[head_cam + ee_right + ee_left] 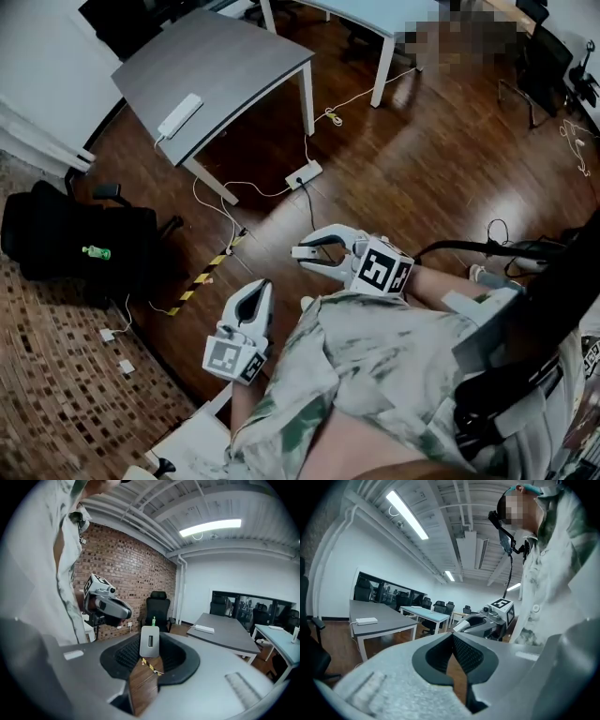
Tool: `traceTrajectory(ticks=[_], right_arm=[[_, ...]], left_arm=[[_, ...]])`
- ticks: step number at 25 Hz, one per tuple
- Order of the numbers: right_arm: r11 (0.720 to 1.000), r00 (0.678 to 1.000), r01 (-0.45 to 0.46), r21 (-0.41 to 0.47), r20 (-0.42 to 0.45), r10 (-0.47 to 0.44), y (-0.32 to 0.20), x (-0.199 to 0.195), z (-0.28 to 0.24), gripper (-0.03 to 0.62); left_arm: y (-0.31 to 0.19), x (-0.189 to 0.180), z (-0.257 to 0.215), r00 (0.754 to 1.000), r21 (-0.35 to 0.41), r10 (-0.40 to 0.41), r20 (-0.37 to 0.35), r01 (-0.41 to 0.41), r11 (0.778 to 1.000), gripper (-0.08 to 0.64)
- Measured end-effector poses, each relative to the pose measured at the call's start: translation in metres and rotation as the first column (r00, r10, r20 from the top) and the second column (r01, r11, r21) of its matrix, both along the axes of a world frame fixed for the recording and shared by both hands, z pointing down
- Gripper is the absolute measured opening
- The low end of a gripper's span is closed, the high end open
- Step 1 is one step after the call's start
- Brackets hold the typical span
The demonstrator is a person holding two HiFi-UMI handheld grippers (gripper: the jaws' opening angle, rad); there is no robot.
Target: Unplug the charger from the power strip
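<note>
Apparently the unplugging itself is done: the right tongs (150, 649) are clamped on a small white charger (150, 641), its flat face with one slot turned toward the camera, and it hangs in the air in front of the standing person with no cable seen on it. The left tongs (451, 644) are pressed together with nothing between them, held low and just beside the person's pale patterned shirt (375, 366). Seen from the head, a white power strip (303, 174) lies on the dark wood floor (422, 169) ahead of the person, near the leg of a grey bench (234, 56), with thin cables running from it; a second strip (180, 115) lies on top of that bench. The charger is well apart from both, and which one it belonged to cannot be told. To the left stands a black office chair (75, 239) with a green bottle (96, 252) on its seat. What remains, by judgement, is putting the charger down: the next move calls for carrying it to a free surface such as the bench and only then parting the right tongs, so it does not drop to the floor.
</note>
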State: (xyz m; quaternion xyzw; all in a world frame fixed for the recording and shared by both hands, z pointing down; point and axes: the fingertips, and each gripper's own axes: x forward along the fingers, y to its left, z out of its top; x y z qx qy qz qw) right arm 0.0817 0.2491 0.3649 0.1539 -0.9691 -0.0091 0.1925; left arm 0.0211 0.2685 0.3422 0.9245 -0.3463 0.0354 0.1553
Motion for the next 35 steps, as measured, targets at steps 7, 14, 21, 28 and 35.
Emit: traceTrajectory(ticks=[7, 14, 21, 28, 35], right_arm=[[1.000, 1.000, -0.019, 0.002, -0.014, 0.019, 0.016, 0.053, -0.005, 0.106], [1.000, 1.000, -0.013, -0.001, -0.020, 0.013, 0.029, 0.089, -0.003, 0.106], [1.000, 1.000, -0.002, -0.012, -0.019, 0.002, 0.043, 0.107, 0.010, 0.106], [1.000, 1.000, 0.006, -0.028, -0.020, -0.006, 0.057, 0.128, 0.017, 0.106], [0.999, 1.000, -0.004, -0.043, -0.018, 0.003, 0.065, 0.149, 0.022, 0.106]], left_arm=[[0.014, 0.047, -0.006, 1.000, -0.013, 0.012, -0.007, -0.012, 1.000, 0.002], [0.025, 0.080, -0.007, 1.000, -0.026, 0.010, 0.012, -0.010, 1.000, 0.002], [0.039, 0.098, 0.002, 1.000, -0.037, 0.002, 0.024, -0.001, 0.999, 0.002], [0.051, 0.117, 0.005, 0.999, -0.052, -0.009, 0.039, 0.011, 0.999, 0.002], [0.058, 0.130, 0.005, 0.998, -0.052, -0.015, 0.054, 0.018, 0.999, 0.002]])
